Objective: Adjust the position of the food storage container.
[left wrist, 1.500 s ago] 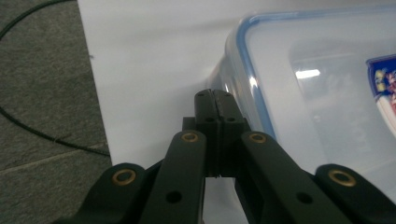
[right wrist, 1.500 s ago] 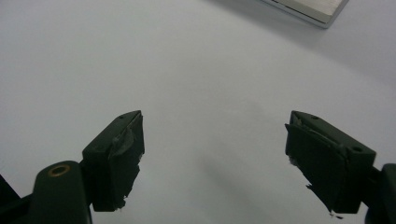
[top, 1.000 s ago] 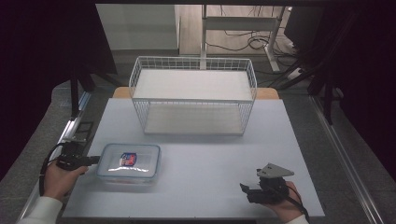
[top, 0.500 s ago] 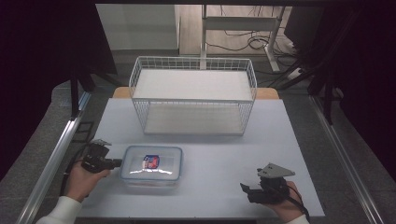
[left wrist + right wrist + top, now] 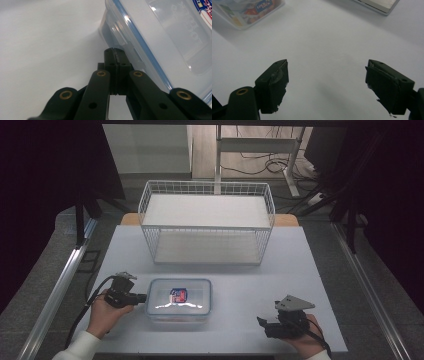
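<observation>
Your left tool [image 5: 141, 297], jaws pressed together, touches the left side of the clear lidded container [image 5: 180, 299] at lower centre of the white surface [image 5: 240, 280], while your right tool [image 5: 263, 324] rests at lower right, jaws wide apart.

Box [image 5: 179, 299] lid: red-blue label [image 5: 178, 295] at centre, print too small to read in high view.
Right gripper view: same label [image 5: 263, 6] seen at box corner, blue patch with white brand lettering, reads roughly "LOCK & LOCK", blurred, partly cut off by frame edge.
Left gripper view: label edge [image 5: 203, 10] at top right, small white letters on blue rim, illegible. Faint embossed text on clear lid, unreadable.
No other text, numbers or signs legible.
</observation>
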